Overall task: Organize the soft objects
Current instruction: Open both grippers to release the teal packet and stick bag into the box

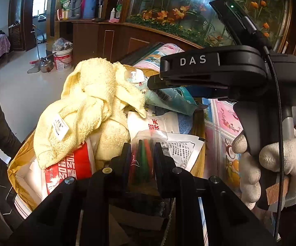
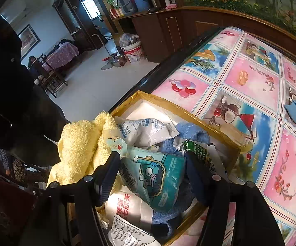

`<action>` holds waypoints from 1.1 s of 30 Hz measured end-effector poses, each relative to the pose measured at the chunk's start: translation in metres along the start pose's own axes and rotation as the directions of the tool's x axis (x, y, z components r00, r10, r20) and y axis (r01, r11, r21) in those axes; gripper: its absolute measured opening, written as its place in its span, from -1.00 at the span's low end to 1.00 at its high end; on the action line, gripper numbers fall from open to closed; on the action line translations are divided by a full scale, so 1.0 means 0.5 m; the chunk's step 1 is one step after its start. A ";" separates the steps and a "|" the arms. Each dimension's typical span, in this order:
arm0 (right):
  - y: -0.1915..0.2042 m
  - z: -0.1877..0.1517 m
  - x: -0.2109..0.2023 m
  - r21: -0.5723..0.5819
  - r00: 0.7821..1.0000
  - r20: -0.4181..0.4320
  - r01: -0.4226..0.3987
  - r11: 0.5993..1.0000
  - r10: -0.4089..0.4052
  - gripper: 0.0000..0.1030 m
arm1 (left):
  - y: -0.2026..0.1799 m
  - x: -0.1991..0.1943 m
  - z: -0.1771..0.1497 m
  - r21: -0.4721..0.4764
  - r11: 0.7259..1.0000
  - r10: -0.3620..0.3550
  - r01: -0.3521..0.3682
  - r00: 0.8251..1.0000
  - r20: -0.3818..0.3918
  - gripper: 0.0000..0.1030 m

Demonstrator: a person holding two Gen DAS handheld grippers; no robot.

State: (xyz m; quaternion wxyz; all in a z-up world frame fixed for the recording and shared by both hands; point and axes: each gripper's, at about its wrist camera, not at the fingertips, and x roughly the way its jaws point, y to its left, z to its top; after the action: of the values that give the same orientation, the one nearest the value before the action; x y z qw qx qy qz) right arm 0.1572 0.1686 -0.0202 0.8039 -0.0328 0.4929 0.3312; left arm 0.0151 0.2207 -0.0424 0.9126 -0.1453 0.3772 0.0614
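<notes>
Where box (image 2: 189,110) rim crowds, left gripper (image 1: 141,153) pinches marker bag (image 1: 145,143); right gripper (image 2: 154,174) fingers spread, seemingly untouching.

Fluffy terry-cloth yellow towel (image 1: 86,110); glossy plastic teal packet (image 2: 158,176) (probably foil-lined); shiny vinyl tablecloth (image 2: 250,86).

one yellow towel (image 1: 82,110), one box (image 2: 199,112), two grippers (image 1: 141,153)
</notes>
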 end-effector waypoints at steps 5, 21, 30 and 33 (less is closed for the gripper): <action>0.011 0.000 0.005 -0.030 1.000 0.002 0.018 0.999 -0.018 0.38 | 0.005 0.008 -0.002 -0.010 1.000 0.027 -0.027 1.000 -0.003 -0.62; 0.054 -0.008 -0.156 -0.106 0.983 0.181 -0.008 0.994 0.027 0.67 | -0.018 -0.042 0.003 -0.016 1.000 -0.003 0.003 0.999 0.045 0.43; 0.048 -0.030 -0.198 -0.065 0.980 0.184 -0.060 0.996 0.071 0.67 | -0.027 -0.088 -0.001 -0.012 1.000 0.022 -0.021 0.994 0.106 0.43; 0.038 -0.052 -0.245 -0.049 0.971 0.230 -0.055 0.997 0.065 0.69 | -0.044 -0.125 0.001 0.009 0.992 0.119 -0.123 0.973 0.197 0.50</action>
State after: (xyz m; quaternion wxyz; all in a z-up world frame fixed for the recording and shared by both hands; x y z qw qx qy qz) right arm 0.0904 0.1122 0.0713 0.8446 0.0041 0.3895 0.3674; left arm -0.0242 0.2000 0.0067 0.9413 -0.1055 0.2944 0.1269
